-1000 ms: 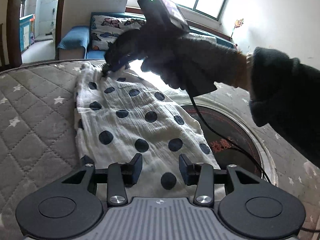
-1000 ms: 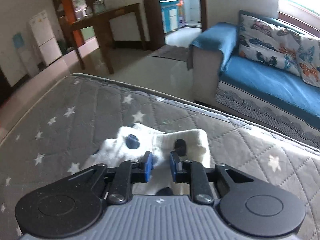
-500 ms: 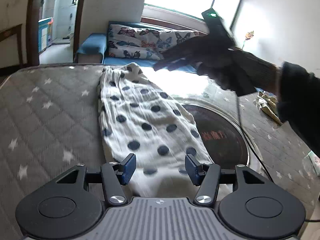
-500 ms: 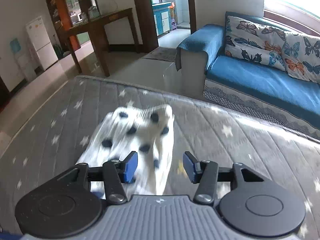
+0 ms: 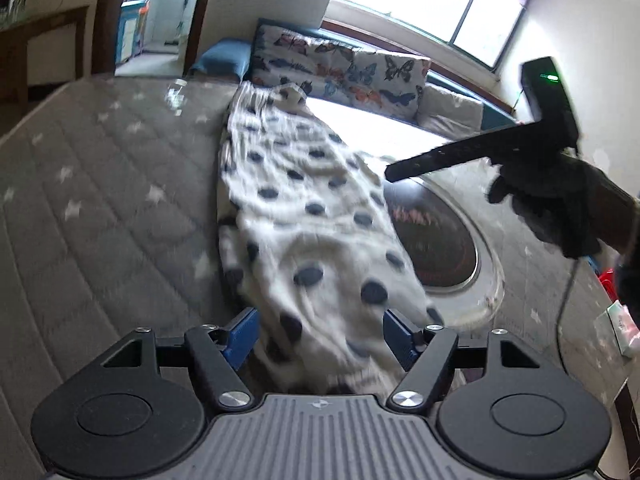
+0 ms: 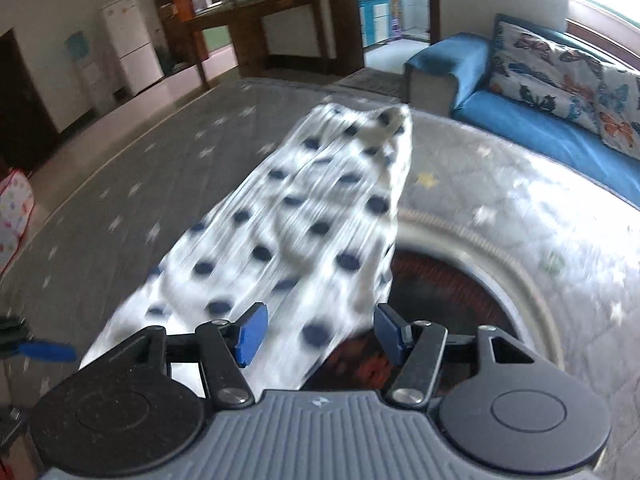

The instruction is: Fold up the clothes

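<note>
A white garment with dark polka dots (image 5: 308, 216) lies as a long folded strip on the grey star-quilted table cover (image 5: 100, 200). My left gripper (image 5: 320, 338) hovers over its near end. Its jaws are opening, and the cloth lies loose below the blue pads (image 5: 242, 334), which do not press on it. My right gripper (image 6: 316, 332) is above the strip's other end (image 6: 312, 208), jaws also opening and holding nothing. A gloved hand (image 5: 560, 200) carries that gripper (image 5: 400, 172) at the right of the left wrist view.
A dark round inset with a shiny rim (image 5: 436, 236) sits in the table beside the garment, also seen as the inset (image 6: 440, 288). A blue sofa with butterfly cushions (image 6: 560, 80) stands past the table. A wooden table (image 6: 248, 12) and a white fridge (image 6: 132, 44) stand farther off.
Both grippers have drawn back along the garment and their jaws have widened. The right one let go of the far end, which now lies on the cover.
</note>
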